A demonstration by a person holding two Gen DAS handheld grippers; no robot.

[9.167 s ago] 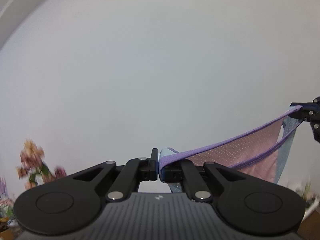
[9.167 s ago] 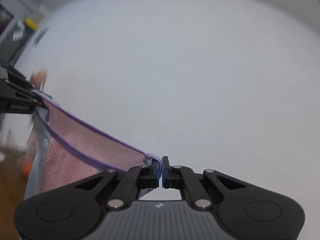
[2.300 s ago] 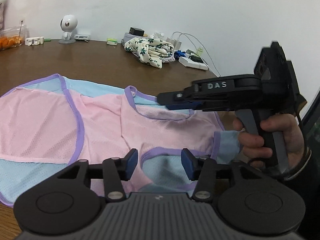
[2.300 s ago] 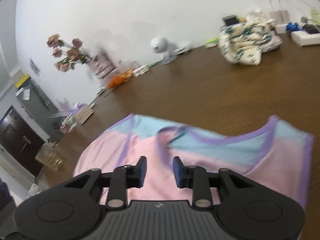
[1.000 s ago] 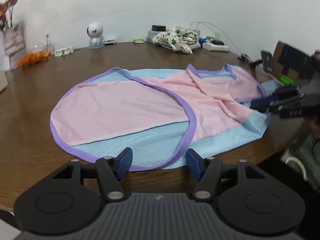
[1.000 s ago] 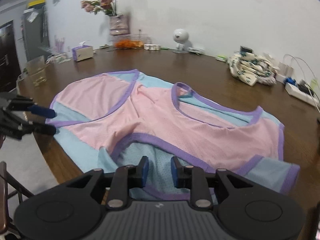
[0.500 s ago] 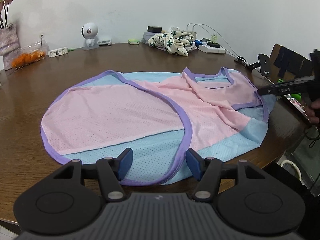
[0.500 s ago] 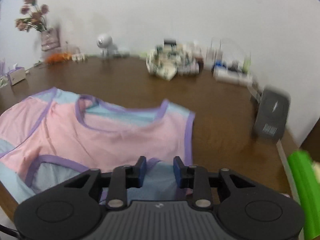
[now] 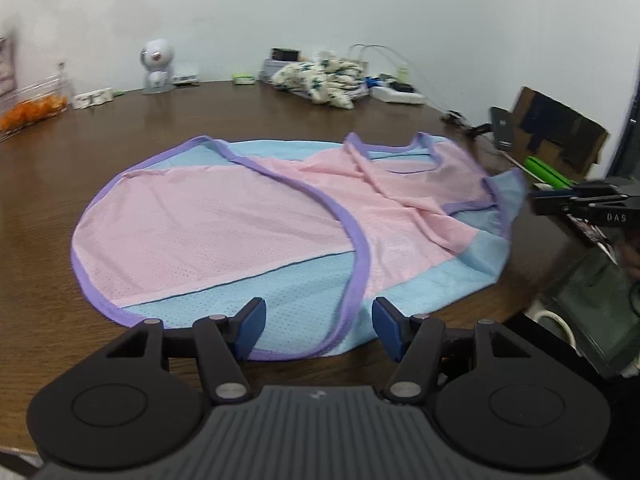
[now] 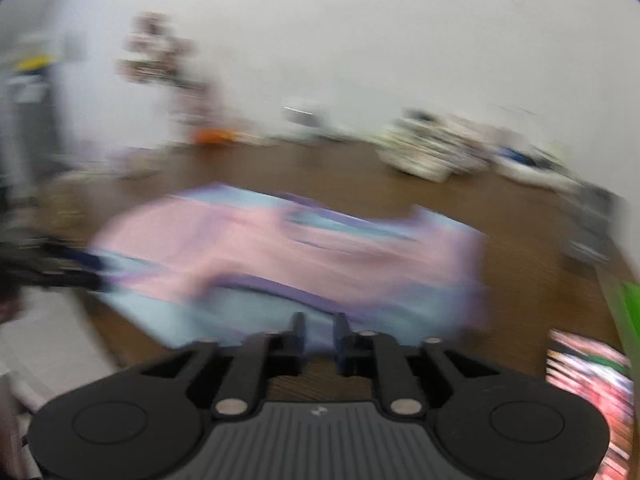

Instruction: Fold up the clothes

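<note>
Looks like somebody's living space doubling as a desk area, not a lab. There's a big brown wooden counter (image 9: 280, 112) against a plain white wall (image 9: 320, 12), with everyday clutter along the back: a little white round-headed camera gadget (image 9: 157, 65), a clear tub of oranges (image 9: 34, 105), a crumpled floral cloth (image 9: 320, 80), a power strip with cables (image 9: 396, 94). A blurry flower bouquet (image 10: 160, 56) shows from the right wrist view.
</note>
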